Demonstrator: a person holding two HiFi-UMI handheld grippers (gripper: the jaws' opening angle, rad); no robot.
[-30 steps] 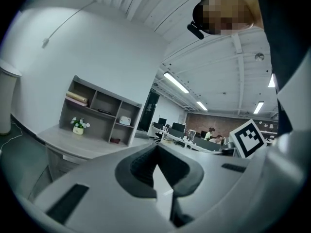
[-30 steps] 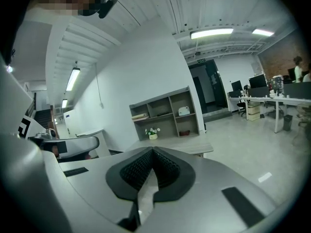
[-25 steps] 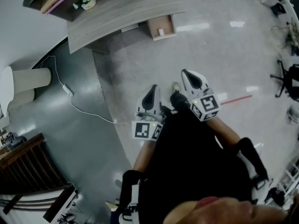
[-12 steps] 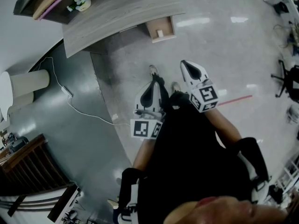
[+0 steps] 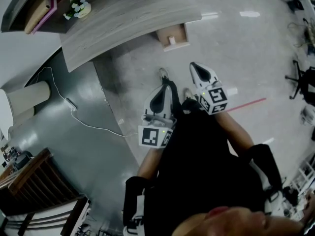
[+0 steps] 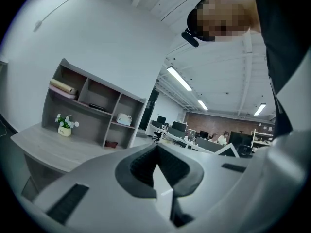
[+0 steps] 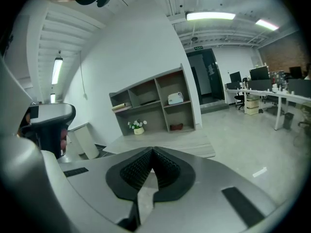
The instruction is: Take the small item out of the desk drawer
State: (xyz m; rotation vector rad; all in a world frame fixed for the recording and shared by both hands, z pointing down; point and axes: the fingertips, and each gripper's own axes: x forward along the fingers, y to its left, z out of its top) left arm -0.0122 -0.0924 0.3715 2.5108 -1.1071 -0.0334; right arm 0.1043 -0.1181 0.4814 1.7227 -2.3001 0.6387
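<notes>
In the head view the curved grey desk [image 5: 123, 21] lies ahead, its wooden drawer [image 5: 181, 34] pulled open. A small white item [image 5: 172, 40] stands inside it. My left gripper [image 5: 160, 93] and right gripper [image 5: 198, 70] are held close to my body, well short of the drawer, over the pale floor. Both are shut with nothing between the pads. In the left gripper view the jaws [image 6: 156, 149] point at the desk top [image 6: 43, 142] and a shelf unit [image 6: 92, 108]. In the right gripper view the desk [image 7: 165, 142] shows beyond the closed jaws [image 7: 152, 154].
A potted flower [image 5: 76, 6] sits on the desk's left end. A white cable [image 5: 93, 127] runs across the dark floor by a round column [image 5: 29, 95]. An office chair [image 5: 301, 82] stands at the right, and a red floor strip [image 5: 246, 104] lies beside me.
The desk and open drawer have slid lower and nearer in the head view. One foot has stepped forward past the left gripper. Both grippers stay shut and close to my body.
</notes>
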